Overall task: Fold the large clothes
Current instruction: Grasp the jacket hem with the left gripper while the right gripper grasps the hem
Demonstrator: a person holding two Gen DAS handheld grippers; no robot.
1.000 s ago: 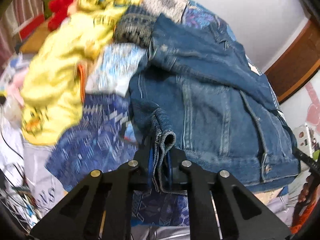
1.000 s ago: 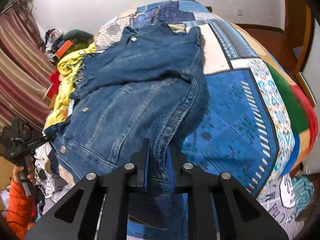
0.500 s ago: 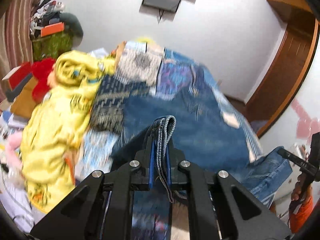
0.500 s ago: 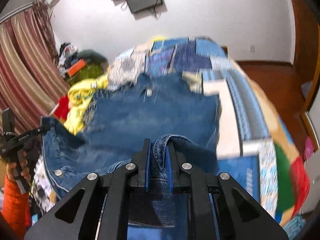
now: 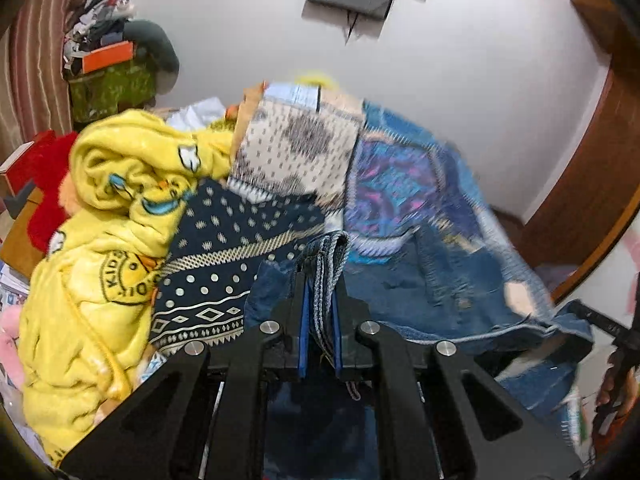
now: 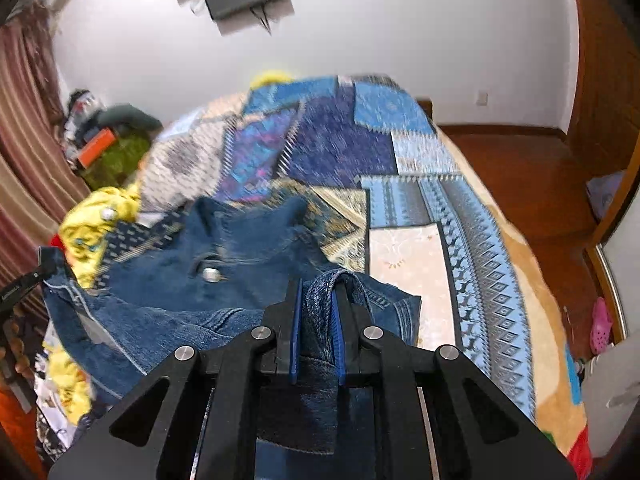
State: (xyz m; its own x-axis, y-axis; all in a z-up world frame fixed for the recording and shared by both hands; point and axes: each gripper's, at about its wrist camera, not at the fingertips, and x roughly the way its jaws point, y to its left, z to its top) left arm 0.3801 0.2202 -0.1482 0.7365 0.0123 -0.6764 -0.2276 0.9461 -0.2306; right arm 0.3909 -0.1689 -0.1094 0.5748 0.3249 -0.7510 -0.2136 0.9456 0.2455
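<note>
A: What do we have in front of us, biggest first?

B: The bed (image 6: pixel 472 240), under a patchwork quilt (image 6: pixel 344 140) of blue, purple and cream squares. It fills most of both views.

A: And on it?

B: Along its left side we see a yellow blanket (image 5: pixel 108 240) in a heap, printed with cartoon figures. Just beside that lies our denim jacket (image 6: pixel 168 296), spread over the near part of the quilt, collar toward the far wall, one metal button (image 6: pixel 211 275) showing below it.

A: Where do we hold the jacket?

B: At two places along its near edge. Our left tool (image 5: pixel 320 276) is pinched narrow on a folded band of denim, the seam standing up between its blue pads (image 5: pixel 304 320). Our right tool (image 6: pixel 318 292) is clamped just as tight on another thick fold of the jacket.

A: Does the cloth hang free?

B: Between the tools and the bed it is lifted; the far part looks to rest on the quilt, though blur hides the contact.

A: Anything smaller?

B: A pink shoe (image 6: pixel 600 326) on the wooden floor (image 6: pixel 532 176), right of the bed.
</note>
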